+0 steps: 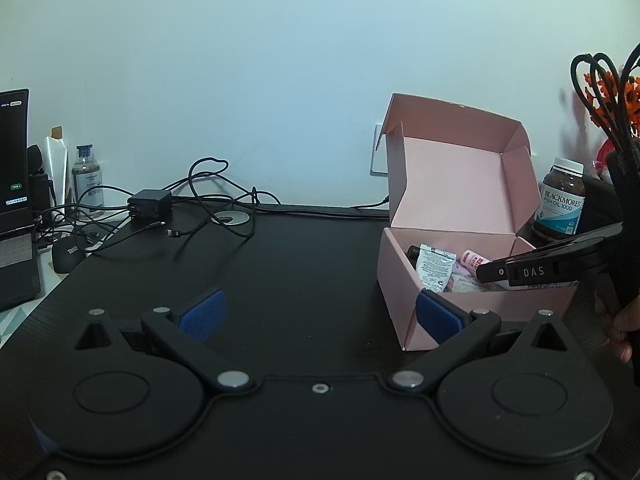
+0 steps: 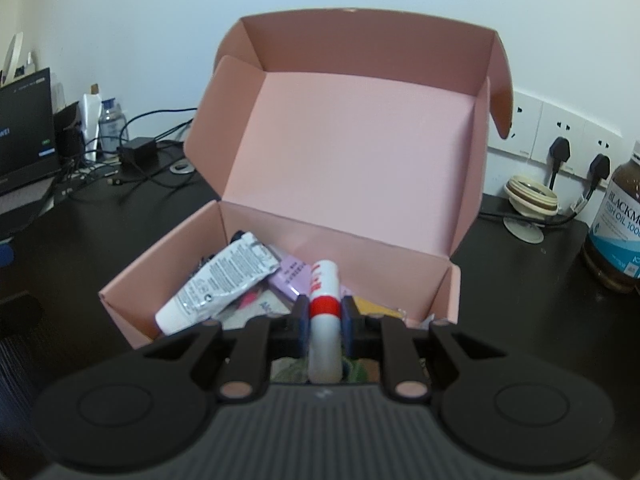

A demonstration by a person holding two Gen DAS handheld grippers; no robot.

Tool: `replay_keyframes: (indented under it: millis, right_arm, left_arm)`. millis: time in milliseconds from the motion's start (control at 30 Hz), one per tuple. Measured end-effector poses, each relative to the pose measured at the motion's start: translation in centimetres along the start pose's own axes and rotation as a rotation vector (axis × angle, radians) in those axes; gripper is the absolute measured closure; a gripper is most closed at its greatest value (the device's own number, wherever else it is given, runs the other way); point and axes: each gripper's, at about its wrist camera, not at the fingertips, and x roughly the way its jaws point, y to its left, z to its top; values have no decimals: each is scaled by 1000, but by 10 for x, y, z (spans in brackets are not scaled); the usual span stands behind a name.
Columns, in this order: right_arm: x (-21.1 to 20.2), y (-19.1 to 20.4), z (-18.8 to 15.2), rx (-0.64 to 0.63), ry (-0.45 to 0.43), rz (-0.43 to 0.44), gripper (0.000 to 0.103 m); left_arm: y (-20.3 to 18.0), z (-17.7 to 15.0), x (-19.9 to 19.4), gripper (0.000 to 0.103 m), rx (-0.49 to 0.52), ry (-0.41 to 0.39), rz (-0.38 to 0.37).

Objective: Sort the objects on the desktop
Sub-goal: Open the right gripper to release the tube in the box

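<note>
A pink cardboard box (image 2: 192, 248) stands with its lid up on the black desk; in the left wrist view the pink box (image 1: 404, 280) sits at the right. Inside it lie a white tube (image 2: 224, 280), a purple packet (image 2: 290, 278) and other small items. My right gripper (image 2: 325, 312) is shut on a white stick with a red band (image 2: 323, 280), held over the box's front part. From the left wrist view the right gripper (image 1: 486, 272) reaches over the box from the right. My left gripper (image 1: 320, 316) stands open above the bare desk, nothing between its blue pads (image 1: 204, 312).
A brown fish-oil bottle (image 2: 618, 232) stands right of the box, with wall sockets (image 2: 560, 132) and a round cream object (image 2: 530, 200) behind. At the far left are a laptop (image 1: 14, 200), a black mouse (image 1: 68, 254), a charger with tangled cables (image 1: 150, 204) and a small bottle (image 1: 87, 178).
</note>
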Motion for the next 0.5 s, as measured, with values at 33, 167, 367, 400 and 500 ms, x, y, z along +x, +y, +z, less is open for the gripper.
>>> replay_keyframes:
  millis: [33, 167, 367, 400, 500]
  right_arm:
    - [0, 0, 0, -5, 1, -2, 86]
    - [1, -1, 0, -23, 5, -6, 86]
    - [0, -5, 3, -27, 5, 14, 78]
    - [-4, -5, 4, -22, -13, 23, 74]
    - [-22, -9, 7, -1, -83, 60, 52]
  left_arm:
    - [0, 0, 0, 0, 0, 0, 1]
    - [-1, 0, 0, 0, 3, -1, 4]
    - [-1, 0, 0, 0, 7, 2, 6]
    - [-1, 0, 0, 0, 7, 3, 7]
    - [-2, 0, 0, 0, 8, 6, 12]
